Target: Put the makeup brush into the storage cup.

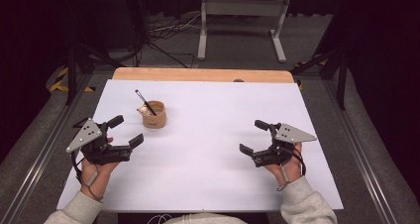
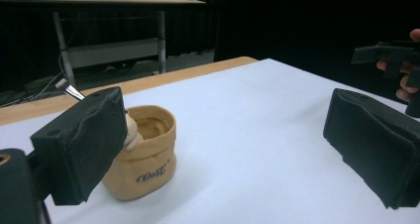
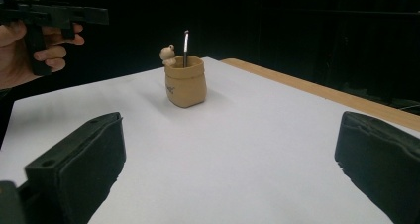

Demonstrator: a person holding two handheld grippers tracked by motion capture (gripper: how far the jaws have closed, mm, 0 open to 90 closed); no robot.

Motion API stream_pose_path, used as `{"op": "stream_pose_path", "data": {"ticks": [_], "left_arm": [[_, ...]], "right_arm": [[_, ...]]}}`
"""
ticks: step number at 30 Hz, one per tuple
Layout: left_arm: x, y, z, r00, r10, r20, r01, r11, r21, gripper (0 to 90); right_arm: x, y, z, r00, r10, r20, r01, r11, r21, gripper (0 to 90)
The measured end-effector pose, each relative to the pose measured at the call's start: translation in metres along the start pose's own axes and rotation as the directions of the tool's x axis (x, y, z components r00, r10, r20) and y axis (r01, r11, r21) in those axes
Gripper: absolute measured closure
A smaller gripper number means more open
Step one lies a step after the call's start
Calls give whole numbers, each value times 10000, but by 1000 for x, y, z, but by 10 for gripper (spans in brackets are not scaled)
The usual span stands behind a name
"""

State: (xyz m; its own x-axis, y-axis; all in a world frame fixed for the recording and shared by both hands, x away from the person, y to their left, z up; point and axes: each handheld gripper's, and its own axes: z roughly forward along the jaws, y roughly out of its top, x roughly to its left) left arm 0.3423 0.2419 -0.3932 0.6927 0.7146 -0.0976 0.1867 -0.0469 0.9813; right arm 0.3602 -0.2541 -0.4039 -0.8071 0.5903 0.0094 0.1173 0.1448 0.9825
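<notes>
Table: a white sheet (image 1: pixel 208 149) is laid over a wooden tabletop whose far edge (image 1: pixel 203 75) is left uncovered.
Holder: a small tan sack-shaped pot (image 1: pixel 154 115) is stood upright on the far left part of the sheet; printed lettering is seen on its side, too blurred to be read.
Contents: a thin dark stick (image 1: pixel 144 101) with a pale tip is leaned out of the pot, and a small cream figure (image 1: pixel 142 110) is perched at its rim.
Left gripper (image 1: pixel 126 132): held just above the sheet, near the pot; its jaws are spread wide, nothing between them.
Right gripper (image 1: pixel 252 137): held well apart from the pot on the right side; its jaws are likewise spread, nothing gripped.
</notes>
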Motion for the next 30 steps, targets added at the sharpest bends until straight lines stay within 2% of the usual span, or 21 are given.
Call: {"op": "stream_pose_path", "data": {"ticks": [5,11,15,30], "left_arm": [[1,-11,-1,9997,-180,139,178,9998,106,42],[1,-22,-2,9998,-62,195,60,9999,107,40],[2,-28,-2,9994,-183,309,180,9998,107,37],[1,-49,3,9966,-349,741,308,9979,567,33]], "right_arm": [[-1,-3,-2,10000,-66,-37,66,9999,87,0],[-2,-7,-3,9997,-241,-99,241,9997,67,0],[-4,-10,-2,9996,-228,-141,229,9997,85,0],[-6,-21,-4,9996,-235,-159,239,9994,260,0]]}}
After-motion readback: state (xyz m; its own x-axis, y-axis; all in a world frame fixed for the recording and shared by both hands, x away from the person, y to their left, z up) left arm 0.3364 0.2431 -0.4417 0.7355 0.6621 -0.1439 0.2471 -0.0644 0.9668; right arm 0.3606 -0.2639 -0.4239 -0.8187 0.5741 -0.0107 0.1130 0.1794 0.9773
